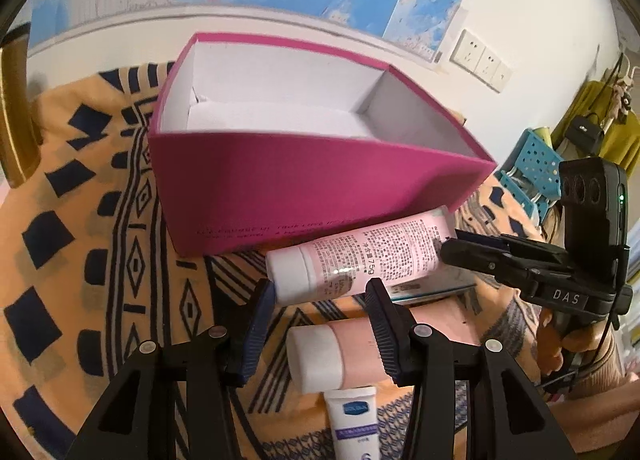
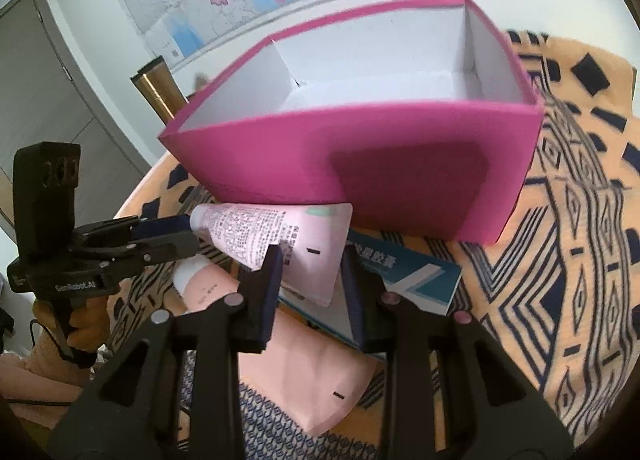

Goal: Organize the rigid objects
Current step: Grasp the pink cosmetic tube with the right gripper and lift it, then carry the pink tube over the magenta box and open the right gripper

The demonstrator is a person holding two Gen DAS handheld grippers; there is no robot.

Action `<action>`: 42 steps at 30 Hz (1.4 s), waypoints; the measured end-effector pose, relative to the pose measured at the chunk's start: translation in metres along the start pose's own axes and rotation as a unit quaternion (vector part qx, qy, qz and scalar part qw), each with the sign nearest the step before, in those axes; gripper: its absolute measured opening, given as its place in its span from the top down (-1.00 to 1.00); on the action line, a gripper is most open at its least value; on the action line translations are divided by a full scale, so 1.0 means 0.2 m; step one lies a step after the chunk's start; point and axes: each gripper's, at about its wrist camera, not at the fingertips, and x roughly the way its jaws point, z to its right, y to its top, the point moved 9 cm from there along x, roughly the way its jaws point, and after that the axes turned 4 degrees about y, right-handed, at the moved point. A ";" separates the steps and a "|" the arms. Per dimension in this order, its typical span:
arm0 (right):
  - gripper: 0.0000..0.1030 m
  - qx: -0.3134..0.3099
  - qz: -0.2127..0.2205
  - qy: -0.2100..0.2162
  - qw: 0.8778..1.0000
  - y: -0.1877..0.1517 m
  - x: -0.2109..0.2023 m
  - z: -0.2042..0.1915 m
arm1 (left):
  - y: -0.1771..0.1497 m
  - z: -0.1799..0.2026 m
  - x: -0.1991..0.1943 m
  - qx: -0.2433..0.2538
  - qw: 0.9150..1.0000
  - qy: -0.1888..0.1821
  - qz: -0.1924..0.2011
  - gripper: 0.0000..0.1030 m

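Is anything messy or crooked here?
Yes. The pink box is empty, while the tubes lie in a jumble in front of it. The printed pink tube sits slanted, its flat end propped on the blue-and-white carton, and the peach tube lies beside it.

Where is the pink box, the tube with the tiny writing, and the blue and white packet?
pink box (image 1: 312, 187): left wrist view, front outer wall.
tube with tiny writing (image 1: 384, 256): left wrist view, printed body.
blue and white packet (image 2: 416, 276): right wrist view, top face.

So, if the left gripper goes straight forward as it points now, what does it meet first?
Probably the pink printed tube: its capped end lies just beyond the open left gripper, with the magenta box behind. Depth is unclear.
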 end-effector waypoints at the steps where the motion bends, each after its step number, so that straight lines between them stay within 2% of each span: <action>1: 0.37 -0.003 0.003 0.002 1.000 0.01 -0.02 -0.01 | 0.01 0.01 -0.02 0.003 1.000 0.000 0.005 0.09; 13: 0.37 -0.057 0.059 0.018 0.996 0.20 -0.24 -0.18 | 0.21 0.08 -0.31 0.035 0.994 0.028 0.097 0.09; 20: 0.37 -0.079 0.086 0.023 0.993 0.37 -0.27 -0.22 | 0.37 0.06 -0.35 0.046 0.989 0.054 0.126 0.09; 24: 0.37 -0.080 0.088 0.021 0.993 0.46 -0.22 -0.20 | 0.45 0.02 -0.32 0.042 0.989 0.063 0.127 0.09; 29: 0.37 -0.073 0.071 0.016 0.995 0.52 -0.11 -0.14 | 0.50 -0.03 -0.22 0.042 0.989 0.084 0.110 0.09; 42: 0.36 -0.050 0.006 0.004 0.999 0.53 0.16 0.00 | 0.50 -0.16 -0.02 0.033 0.991 0.114 0.058 0.09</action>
